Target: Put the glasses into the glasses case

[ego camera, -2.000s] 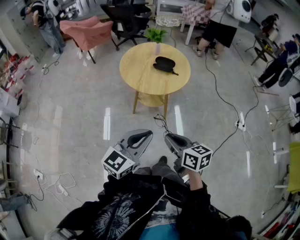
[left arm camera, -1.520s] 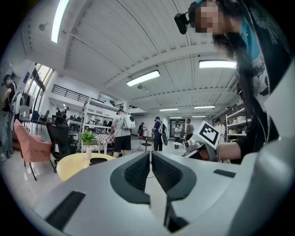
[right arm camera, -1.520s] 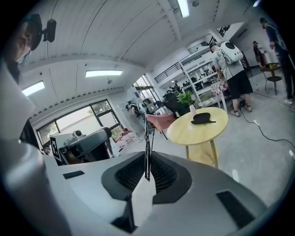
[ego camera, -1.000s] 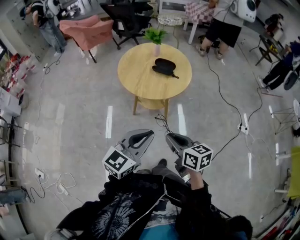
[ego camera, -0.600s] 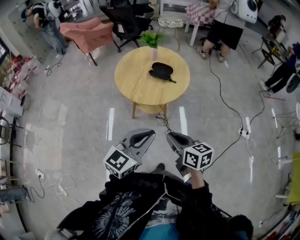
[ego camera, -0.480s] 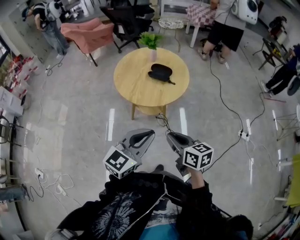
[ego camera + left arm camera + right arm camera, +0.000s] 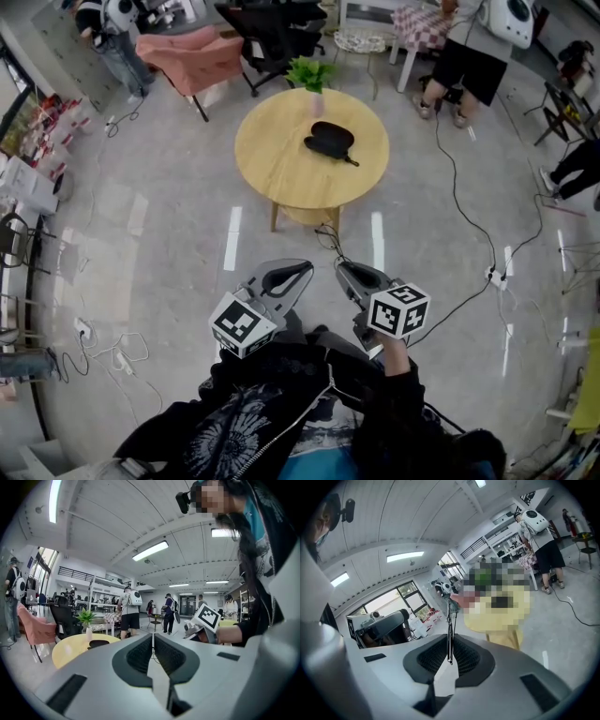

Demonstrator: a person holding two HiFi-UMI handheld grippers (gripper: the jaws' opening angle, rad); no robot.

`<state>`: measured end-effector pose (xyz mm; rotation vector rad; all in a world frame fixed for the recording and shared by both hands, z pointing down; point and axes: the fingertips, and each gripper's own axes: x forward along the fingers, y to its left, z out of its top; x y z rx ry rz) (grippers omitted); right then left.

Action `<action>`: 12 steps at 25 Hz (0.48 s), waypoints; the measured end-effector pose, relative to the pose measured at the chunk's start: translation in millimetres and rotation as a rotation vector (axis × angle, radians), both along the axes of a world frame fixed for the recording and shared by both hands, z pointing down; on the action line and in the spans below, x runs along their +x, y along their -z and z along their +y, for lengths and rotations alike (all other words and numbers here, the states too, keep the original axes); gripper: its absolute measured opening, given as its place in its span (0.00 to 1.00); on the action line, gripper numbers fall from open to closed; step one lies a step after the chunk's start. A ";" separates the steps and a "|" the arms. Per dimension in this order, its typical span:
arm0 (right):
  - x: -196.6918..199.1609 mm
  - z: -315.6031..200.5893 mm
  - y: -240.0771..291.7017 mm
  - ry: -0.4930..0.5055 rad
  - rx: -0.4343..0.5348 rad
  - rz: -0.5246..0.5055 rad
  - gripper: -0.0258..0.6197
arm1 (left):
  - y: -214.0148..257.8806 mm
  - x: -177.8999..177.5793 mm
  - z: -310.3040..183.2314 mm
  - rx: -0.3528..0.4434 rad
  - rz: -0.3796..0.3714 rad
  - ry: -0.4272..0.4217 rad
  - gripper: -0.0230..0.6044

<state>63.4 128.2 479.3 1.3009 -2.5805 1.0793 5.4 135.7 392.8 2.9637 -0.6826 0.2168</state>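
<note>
**Both claws closed and empty, well short of the table; case on the table's far half**

Landmark is the round wooden table (image 7: 291, 169).

The glasses case (image 7: 330, 137), dark and oval, lies on the table's far half, right of its centre and clear of every edge. A thin dark piece sticks out of it toward the near right. I can't tell the glasses apart from the case at this range.

A small potted plant (image 7: 312, 75) stands at the table's far edge, near the case but apart from it. The rest of the tabletop is bare wood.

The left gripper (image 7: 302, 269) and right gripper (image 7: 343, 269) are side by side, well apart from the table's near edge, both pointing at it. In the left gripper view the jaws (image 7: 152, 641) are pressed together with nothing between them. It's the same in the right gripper view (image 7: 449, 653): jaws together, nothing held. The marker cubes (image 7: 242, 323) (image 7: 399, 311) sit close in front of the person's dark jacket (image 7: 272, 412).

Open grey floor (image 7: 169, 234) lies between the grippers and the table. A tangle of thin cable (image 7: 328, 239) lies at the table's near leg.

Right of the table a long cable (image 7: 459, 216) runs to a power strip (image 7: 494, 277). Left of the table the floor is wide open.

Beyond the table's far left are a pink chair (image 7: 187, 56) and a black office chair (image 7: 277, 23). A person (image 7: 478, 56) stands beyond its far right.
</note>
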 end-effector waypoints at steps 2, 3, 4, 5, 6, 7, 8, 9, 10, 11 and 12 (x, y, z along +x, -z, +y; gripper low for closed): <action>0.2 -2.1 -2.4 0.008 -0.002 -0.002 0.13 | -0.5 1.0 -1.0 0.000 -0.004 0.008 0.07; -0.6 -3.0 -3.7 0.013 -0.003 -0.005 0.13 | -1.1 1.0 -1.0 -0.002 -0.007 0.011 0.07; -1.6 -3.8 -4.6 0.016 -0.004 -0.009 0.13 | -1.9 1.1 -0.8 -0.004 -0.010 0.011 0.07; -2.4 -4.6 -5.1 0.016 -0.005 -0.015 0.13 | -2.8 1.3 -0.6 -0.005 -0.015 0.009 0.07; -2.9 -5.5 -5.1 0.015 -0.005 -0.019 0.13 | -3.5 1.9 -0.7 -0.006 -0.018 0.005 0.07; -3.3 -6.8 -5.1 0.014 -0.006 -0.020 0.13 | -3.7 2.5 -1.4 -0.005 -0.020 0.001 0.07; -3.8 -8.5 -5.3 0.015 -0.006 -0.018 0.13 | -3.7 2.8 -2.6 -0.005 -0.019 -0.003 0.06; -4.6 -10.6 -6.1 0.017 -0.007 -0.015 0.13 | -3.8 2.7 -4.3 -0.005 -0.017 -0.004 0.07; -5.4 -13.1 -7.4 0.019 -0.009 -0.014 0.13 | -4.5 2.3 -6.5 -0.007 -0.014 -0.005 0.07; -5.7 -16.0 -8.9 0.018 -0.012 -0.013 0.13 | -5.8 2.2 -9.3 -0.009 -0.013 -0.006 0.07; -5.4 -19.5 -10.3 0.016 -0.016 -0.013 0.13 | -7.3 2.6 -13.1 -0.011 -0.012 -0.008 0.07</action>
